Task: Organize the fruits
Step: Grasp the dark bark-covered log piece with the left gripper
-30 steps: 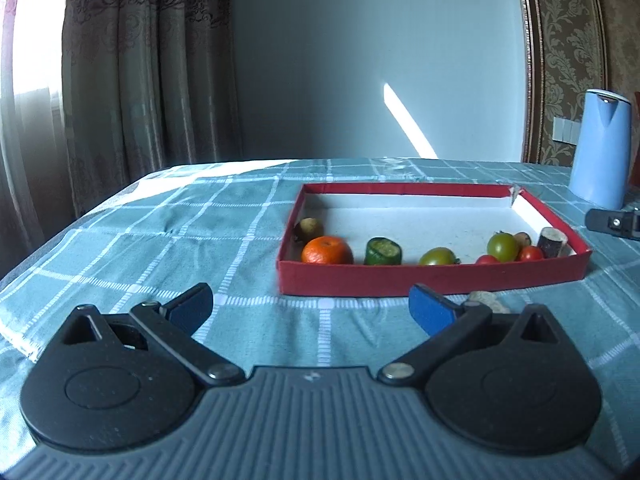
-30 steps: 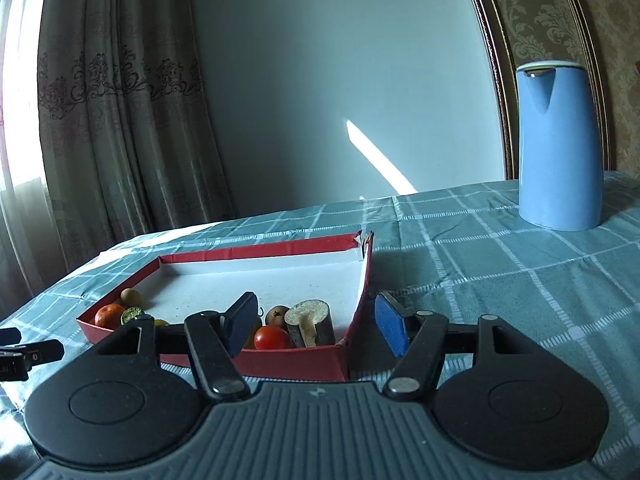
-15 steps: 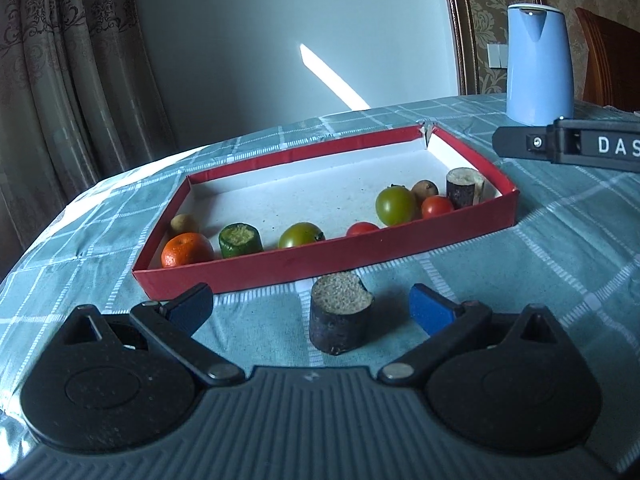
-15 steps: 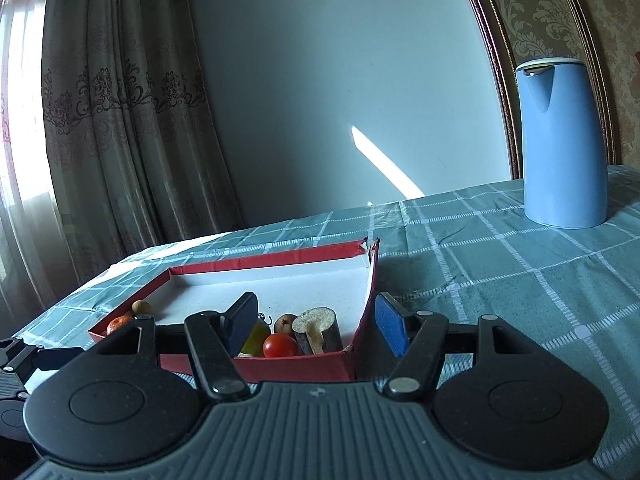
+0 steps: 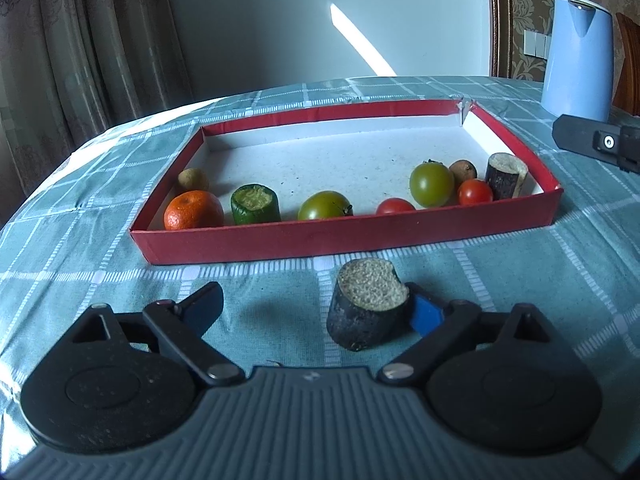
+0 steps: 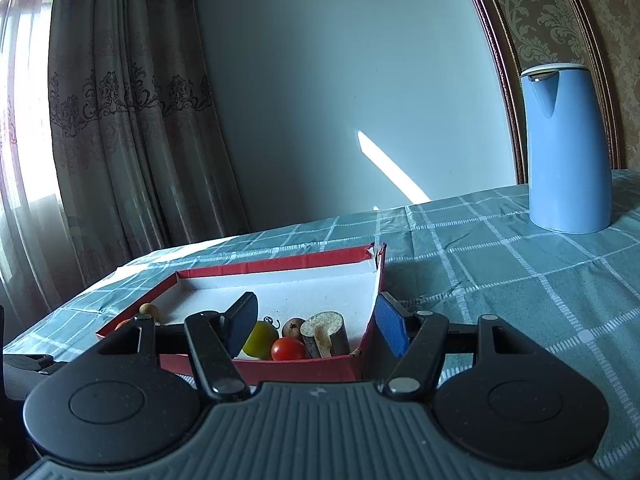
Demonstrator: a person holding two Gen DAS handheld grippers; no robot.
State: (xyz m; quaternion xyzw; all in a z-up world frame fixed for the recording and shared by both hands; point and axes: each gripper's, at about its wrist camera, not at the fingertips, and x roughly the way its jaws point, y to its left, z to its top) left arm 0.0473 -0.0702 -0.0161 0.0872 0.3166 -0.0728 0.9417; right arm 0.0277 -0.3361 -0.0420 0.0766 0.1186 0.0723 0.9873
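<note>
A red tray (image 5: 344, 236) with a white floor holds an orange (image 5: 193, 210), a green cut piece (image 5: 255, 204), green tomatoes (image 5: 431, 184), red tomatoes (image 5: 475, 192), small brown fruits and a dark cut stub (image 5: 506, 175). A second dark stub (image 5: 366, 304) stands on the cloth in front of the tray, between my left gripper's (image 5: 316, 310) open jaws, close against the right blue pad. My right gripper (image 6: 316, 322) is open and empty at the tray's right front corner (image 6: 360, 354), above the stub (image 6: 326, 334) and red tomato (image 6: 288, 349).
A blue kettle (image 5: 578, 60) stands at the back right on the checked teal tablecloth (image 5: 80, 248); it also shows in the right wrist view (image 6: 568, 160). The right gripper's body (image 5: 600, 142) shows beyond the tray's right wall. Curtains hang at the left.
My left gripper has swung right and come closer to the loose dark stub, which now sits between its jaws near the right pad. The right gripper rose slightly.
</note>
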